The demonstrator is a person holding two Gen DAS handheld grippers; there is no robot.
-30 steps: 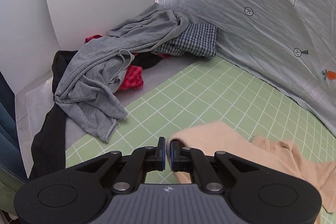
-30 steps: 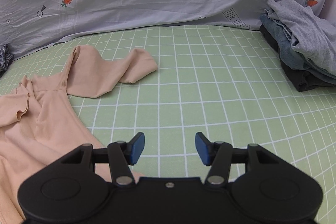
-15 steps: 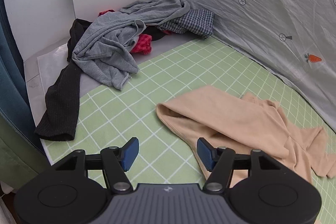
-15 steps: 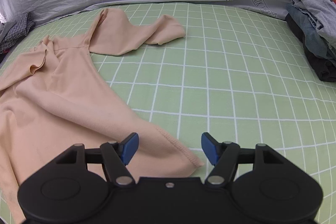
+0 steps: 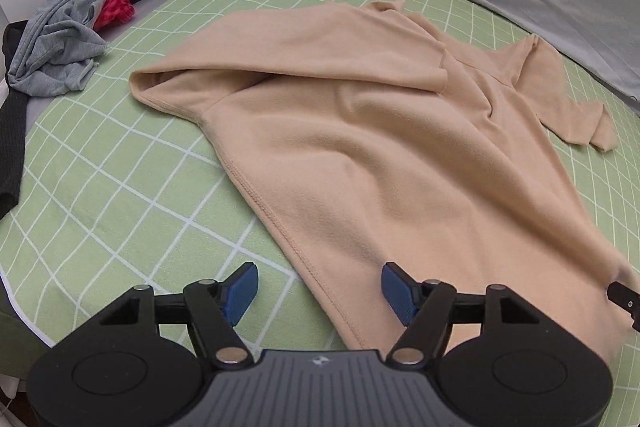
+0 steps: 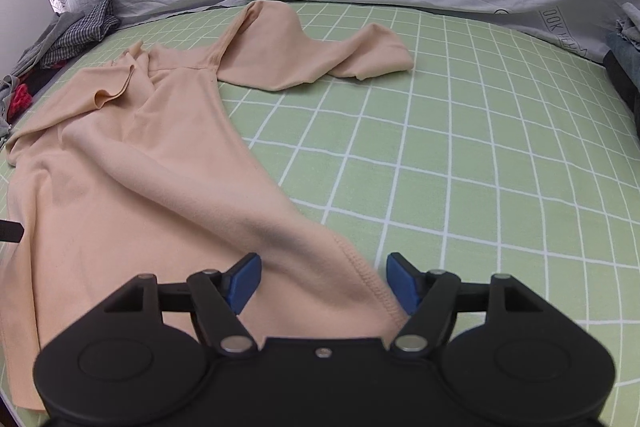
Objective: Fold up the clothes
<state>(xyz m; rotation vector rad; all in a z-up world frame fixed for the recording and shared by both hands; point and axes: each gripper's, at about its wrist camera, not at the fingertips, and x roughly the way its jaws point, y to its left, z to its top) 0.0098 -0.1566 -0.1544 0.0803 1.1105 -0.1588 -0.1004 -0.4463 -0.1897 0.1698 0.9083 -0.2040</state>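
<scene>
Our left claw (image 5: 318,287) and right claw (image 6: 322,281) have just been opening wide; the peach top's (image 5: 400,147) hem corners lie between their pads, unpressed. Only the left view shows the grey garment (image 5: 60,39) far left ahead; only the right shows folded clothes (image 6: 624,55).

Peach top (image 5: 380,131): soft, matt fleece with a stitched hem. Green checked sheet (image 6: 460,155), smooth woven cloth. Left claw (image 5: 318,289): matt black plastic, blue rubbery pads (image 5: 240,287), shiny metal pivots.
</scene>
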